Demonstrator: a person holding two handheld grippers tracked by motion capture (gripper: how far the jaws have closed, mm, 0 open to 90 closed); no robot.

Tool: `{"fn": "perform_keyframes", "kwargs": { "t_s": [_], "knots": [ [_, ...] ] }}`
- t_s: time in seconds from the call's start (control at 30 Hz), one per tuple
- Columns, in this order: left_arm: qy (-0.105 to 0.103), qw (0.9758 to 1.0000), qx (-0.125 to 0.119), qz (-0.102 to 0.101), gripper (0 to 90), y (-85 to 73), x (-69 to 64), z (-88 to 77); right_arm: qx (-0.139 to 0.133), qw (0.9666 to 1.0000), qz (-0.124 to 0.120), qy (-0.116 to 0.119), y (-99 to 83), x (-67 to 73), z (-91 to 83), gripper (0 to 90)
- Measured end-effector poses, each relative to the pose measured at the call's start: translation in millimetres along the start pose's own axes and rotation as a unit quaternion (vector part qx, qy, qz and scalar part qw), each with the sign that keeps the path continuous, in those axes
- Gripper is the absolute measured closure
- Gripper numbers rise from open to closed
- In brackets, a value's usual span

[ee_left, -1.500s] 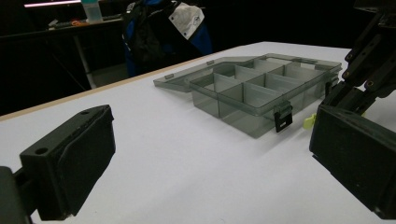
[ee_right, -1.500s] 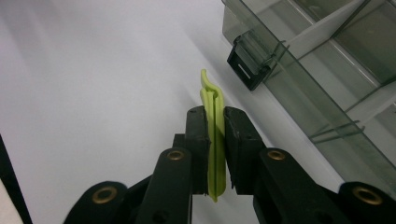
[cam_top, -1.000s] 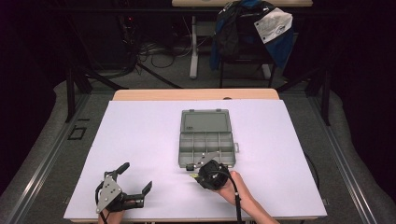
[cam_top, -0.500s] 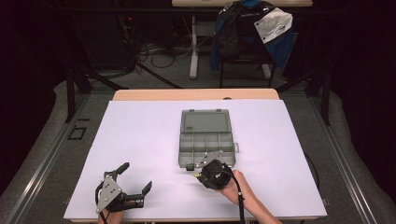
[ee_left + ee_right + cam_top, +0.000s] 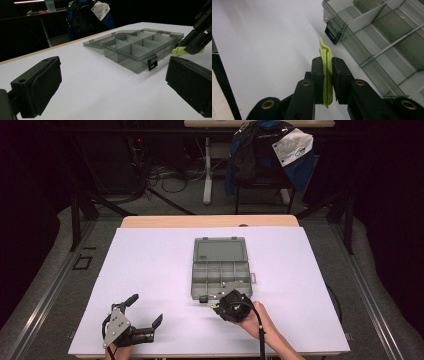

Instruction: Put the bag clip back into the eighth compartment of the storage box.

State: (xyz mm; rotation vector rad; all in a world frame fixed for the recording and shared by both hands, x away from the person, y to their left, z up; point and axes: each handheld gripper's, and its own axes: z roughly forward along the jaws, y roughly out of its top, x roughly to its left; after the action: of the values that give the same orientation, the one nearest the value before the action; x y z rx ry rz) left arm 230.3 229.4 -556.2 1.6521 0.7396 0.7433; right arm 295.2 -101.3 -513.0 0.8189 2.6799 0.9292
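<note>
**Gripping a Green Clip Beside the Open Organiser Box**

Clamping a slim yellow-green plastic clip between its two black jaws, the right gripper sits at the near edge of the grey translucent plastic organiser box. In the right gripper view the pads press on both flat sides of the clip, which stands on edge between them, and its curved tip points toward the box's front wall, close to the small black latch at the near corner. In the left gripper view the same clip shows as a pale green tab sticking out of the right gripper's jaws just beside the box's front right end; whether it touches the wall cannot be told.

The box lies open on the white table surface, its clear lid folded flat on the far side and its divided compartments facing up. A second black latch hangs on the front wall nearer the left gripper.

The left gripper rests near the front left corner of the table, well apart from the box, held in the person's left hand. Its jaws stand wide apart with nothing between them; in its own view the two black pads frame bare white table, and the box lies beyond them. The person's right hand holds the right gripper from behind, with a black cable trailing back over the wrist.
</note>
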Motion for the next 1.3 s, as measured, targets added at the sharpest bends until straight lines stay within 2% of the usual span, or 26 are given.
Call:
{"fn": "perform_keyframes", "kwargs": {
  "t_s": [0.87, 1.3],
  "knots": [
    [0.001, 1.0000, 0.001, -0.001, 0.3, -0.3, 0.1, 0.8, -0.022, 0.9994, 0.009, -0.023, -2.8, -15.5, -24.4, 80.6],
    [0.001, 1.0000, 0.003, -0.001, 0.4, -0.2, -0.4, 1.0, -0.032, 0.9985, 0.018, -0.042, -5.3, -24.8, -35.2, 80.6]
  ]
}}
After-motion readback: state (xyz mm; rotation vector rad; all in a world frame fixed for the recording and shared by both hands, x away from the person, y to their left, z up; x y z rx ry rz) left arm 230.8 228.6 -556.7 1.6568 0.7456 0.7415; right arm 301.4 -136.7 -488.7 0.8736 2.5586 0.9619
